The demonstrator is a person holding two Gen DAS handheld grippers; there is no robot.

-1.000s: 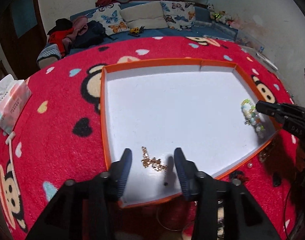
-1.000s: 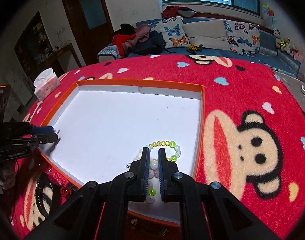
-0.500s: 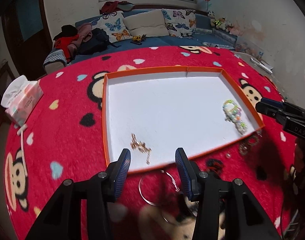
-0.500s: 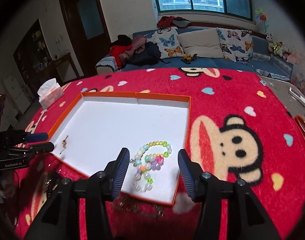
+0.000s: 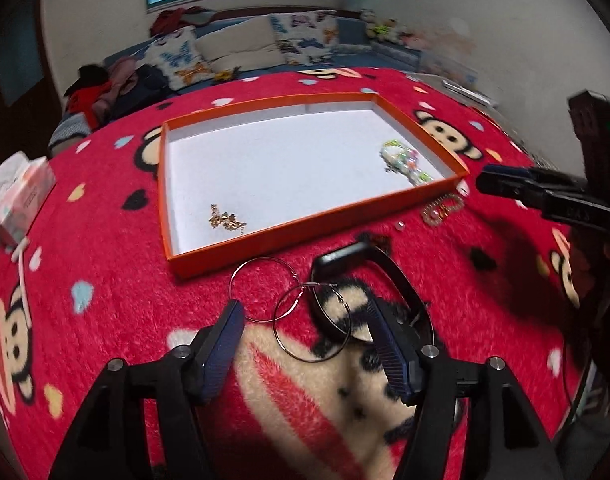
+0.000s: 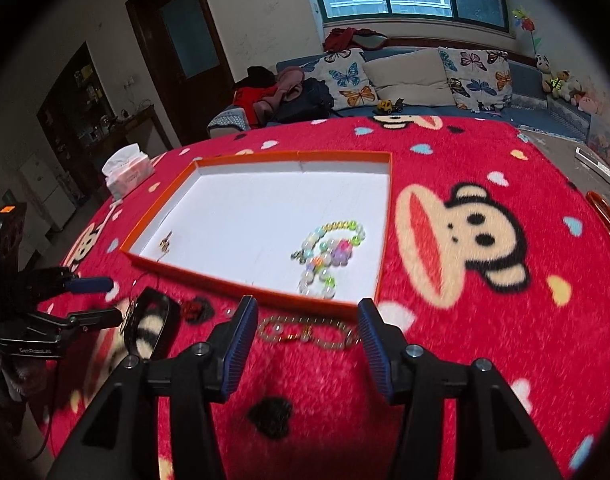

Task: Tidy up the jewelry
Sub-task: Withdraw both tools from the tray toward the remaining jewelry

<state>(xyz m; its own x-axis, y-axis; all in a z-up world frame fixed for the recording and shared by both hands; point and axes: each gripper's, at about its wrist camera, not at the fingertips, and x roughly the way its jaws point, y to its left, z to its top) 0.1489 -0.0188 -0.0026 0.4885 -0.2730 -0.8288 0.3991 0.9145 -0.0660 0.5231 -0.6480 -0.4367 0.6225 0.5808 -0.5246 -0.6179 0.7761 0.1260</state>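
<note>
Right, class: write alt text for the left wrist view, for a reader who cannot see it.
The open left claw hovers over two thin hoop earrings and a black band on a red cartoon-monkey rug. Beyond them an orange-rimmed white tray holds a small gold chain and a beaded bracelet.

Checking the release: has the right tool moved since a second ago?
Yes. The right tool opened and pulled back from the bead bracelet, past the orange tray's near rim.

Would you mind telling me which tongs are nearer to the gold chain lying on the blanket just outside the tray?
Right. The right tongs hang open directly over the gold chain; the left tongs, also open, hover over the hoop earrings, farther left.
</note>
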